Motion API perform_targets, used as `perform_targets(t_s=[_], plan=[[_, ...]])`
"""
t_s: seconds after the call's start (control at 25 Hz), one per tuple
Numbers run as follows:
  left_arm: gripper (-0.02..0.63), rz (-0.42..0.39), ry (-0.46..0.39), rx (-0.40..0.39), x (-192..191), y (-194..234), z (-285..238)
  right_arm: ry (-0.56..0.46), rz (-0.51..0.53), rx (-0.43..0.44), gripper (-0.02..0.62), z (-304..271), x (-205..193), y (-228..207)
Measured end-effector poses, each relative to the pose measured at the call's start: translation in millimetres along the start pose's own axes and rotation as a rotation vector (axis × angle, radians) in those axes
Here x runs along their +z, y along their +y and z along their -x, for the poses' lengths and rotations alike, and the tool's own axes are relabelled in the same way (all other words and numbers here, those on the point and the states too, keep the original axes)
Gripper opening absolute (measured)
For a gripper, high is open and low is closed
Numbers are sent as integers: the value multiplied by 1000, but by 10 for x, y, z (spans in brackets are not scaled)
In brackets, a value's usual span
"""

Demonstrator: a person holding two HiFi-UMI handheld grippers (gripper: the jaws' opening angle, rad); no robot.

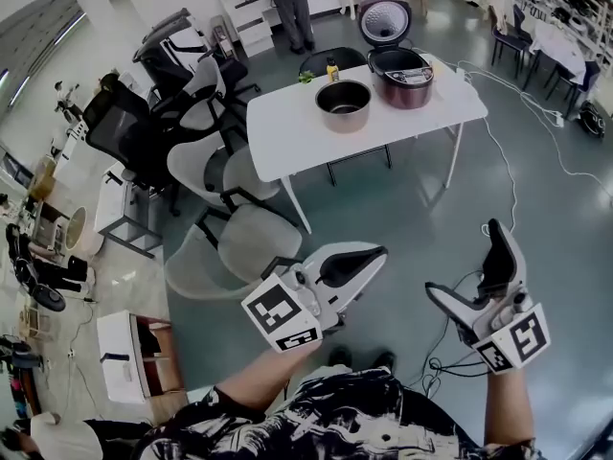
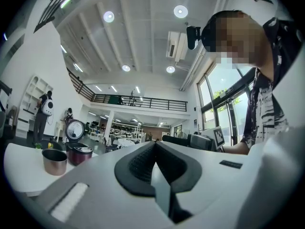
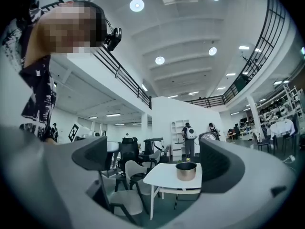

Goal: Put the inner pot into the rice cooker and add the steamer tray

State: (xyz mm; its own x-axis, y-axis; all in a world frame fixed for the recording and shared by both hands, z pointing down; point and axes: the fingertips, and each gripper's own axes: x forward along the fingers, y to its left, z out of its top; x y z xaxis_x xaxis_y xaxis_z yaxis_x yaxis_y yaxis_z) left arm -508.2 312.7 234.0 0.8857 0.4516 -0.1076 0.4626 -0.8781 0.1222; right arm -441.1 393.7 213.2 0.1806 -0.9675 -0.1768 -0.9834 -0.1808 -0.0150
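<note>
The inner pot stands upright on the white surface, empty, with its metal wall and dark inside showing. Just beside it, nearer the far right corner of the surface, stands the rice cooker, a dark red body with its lid swung up and the bowl open. The pot is outside the cooker and apart from it. A small yellow-topped bottle stands behind the pot, near the far edge.

White chairs crowd the near left corner of the surface, with black office chairs beyond them. A cable trails over the grey floor on the right. A person stands by white shelves at the back of the room.

Both grippers are well apart from the surface, held low in front of the person who carries them. The left gripper has its jaws together, the dark pads meeting with nothing between them. The right gripper has its jaws spread wide and holds nothing; in the right gripper view the pot appears far off in the gap between them.
</note>
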Motion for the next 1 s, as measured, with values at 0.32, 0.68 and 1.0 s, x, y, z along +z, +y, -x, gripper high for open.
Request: perform_targets(t_s=[0.32, 0.68, 1.0], plan=[[5, -3, 15, 30, -224, 88, -379, 25, -15, -53, 551, 326, -149, -589], [5, -3, 44, 62, -343, 360, -753, 43, -14, -35, 549, 217, -219, -1137], [5, 7, 25, 33, -462, 1367, -1204, 56, 11, -38, 549, -579, -453, -1802]])
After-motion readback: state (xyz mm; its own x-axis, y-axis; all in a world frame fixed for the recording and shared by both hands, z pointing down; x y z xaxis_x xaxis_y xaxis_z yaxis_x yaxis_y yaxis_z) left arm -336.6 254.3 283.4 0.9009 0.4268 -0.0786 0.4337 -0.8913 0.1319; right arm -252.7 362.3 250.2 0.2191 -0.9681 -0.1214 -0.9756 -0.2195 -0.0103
